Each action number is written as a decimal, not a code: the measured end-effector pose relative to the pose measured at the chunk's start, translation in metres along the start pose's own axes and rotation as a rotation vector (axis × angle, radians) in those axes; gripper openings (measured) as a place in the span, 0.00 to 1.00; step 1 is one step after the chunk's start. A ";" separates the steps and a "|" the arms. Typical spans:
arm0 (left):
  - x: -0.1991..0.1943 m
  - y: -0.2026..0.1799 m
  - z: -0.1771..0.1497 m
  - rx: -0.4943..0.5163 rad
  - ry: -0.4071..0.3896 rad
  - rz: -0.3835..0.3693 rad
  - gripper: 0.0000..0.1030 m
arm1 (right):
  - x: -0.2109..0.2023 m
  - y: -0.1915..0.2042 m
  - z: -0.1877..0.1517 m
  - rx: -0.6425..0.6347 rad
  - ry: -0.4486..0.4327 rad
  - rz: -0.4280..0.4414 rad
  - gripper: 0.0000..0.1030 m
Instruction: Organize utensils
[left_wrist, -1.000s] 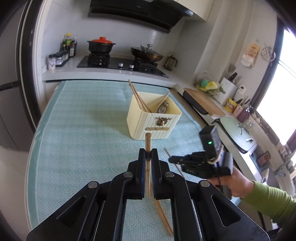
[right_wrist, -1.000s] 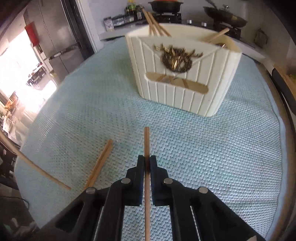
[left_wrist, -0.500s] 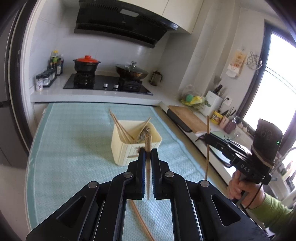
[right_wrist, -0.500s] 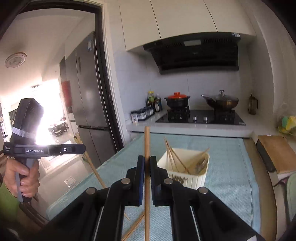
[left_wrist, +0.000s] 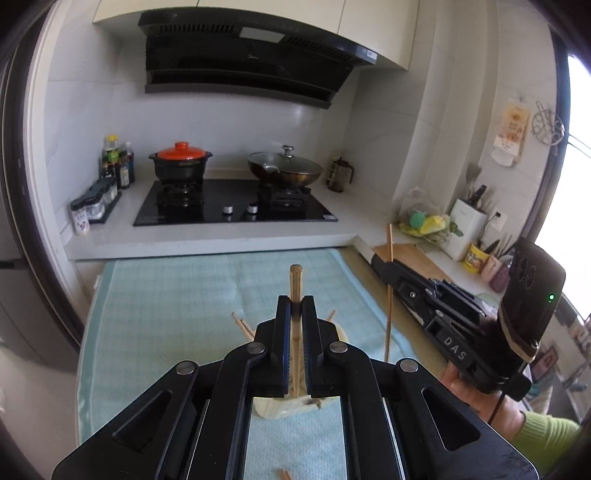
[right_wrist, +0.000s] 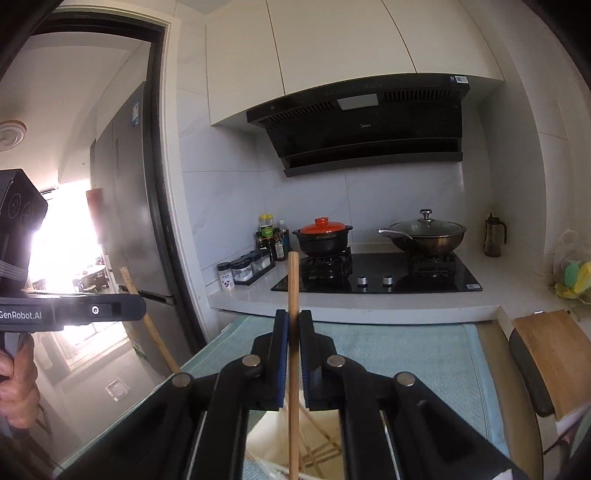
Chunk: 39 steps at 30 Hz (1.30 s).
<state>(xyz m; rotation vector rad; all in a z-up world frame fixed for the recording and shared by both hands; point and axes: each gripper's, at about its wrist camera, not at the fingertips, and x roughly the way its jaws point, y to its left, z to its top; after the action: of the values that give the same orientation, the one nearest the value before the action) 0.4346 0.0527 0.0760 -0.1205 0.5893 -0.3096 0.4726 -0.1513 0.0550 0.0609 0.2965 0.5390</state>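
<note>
My left gripper (left_wrist: 295, 306) is shut on a wooden chopstick (left_wrist: 296, 284) that stands upright between the jaws. My right gripper (right_wrist: 293, 321) is shut on another wooden chopstick (right_wrist: 293, 280), also upright. Both are held high above the cream utensil holder (left_wrist: 273, 406), which shows only partly below the jaws; it also shows in the right wrist view (right_wrist: 266, 432). Several chopsticks (left_wrist: 242, 325) stick out of it. The right gripper with its chopstick (left_wrist: 388, 288) shows at the right of the left wrist view. The left gripper (right_wrist: 136, 308) shows at the left of the right wrist view.
A light green mat (left_wrist: 166, 314) covers the table. One loose chopstick end (left_wrist: 283, 473) lies on it near the front. Behind are a hob (left_wrist: 236, 203) with a red-lidded pot (left_wrist: 181, 162) and a wok (left_wrist: 284, 170). A wooden cutting board (right_wrist: 554, 354) lies at the right.
Both grippers have risen with their chopsticks from the mat and tilted up. The holder has gone from ahead to below the jaws.
</note>
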 end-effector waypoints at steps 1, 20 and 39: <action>0.010 0.001 0.002 0.001 0.003 0.010 0.04 | 0.009 -0.004 0.002 -0.004 -0.014 -0.007 0.06; 0.079 0.019 -0.025 -0.071 0.181 0.031 0.42 | 0.070 -0.021 -0.052 -0.049 0.154 -0.021 0.19; -0.135 0.043 -0.213 -0.086 0.114 0.113 0.90 | -0.187 0.074 -0.123 -0.140 0.274 0.012 0.56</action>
<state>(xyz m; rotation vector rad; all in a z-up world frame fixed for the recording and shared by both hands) 0.2189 0.1316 -0.0371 -0.1520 0.7204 -0.1819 0.2465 -0.1865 -0.0039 -0.1478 0.5248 0.5788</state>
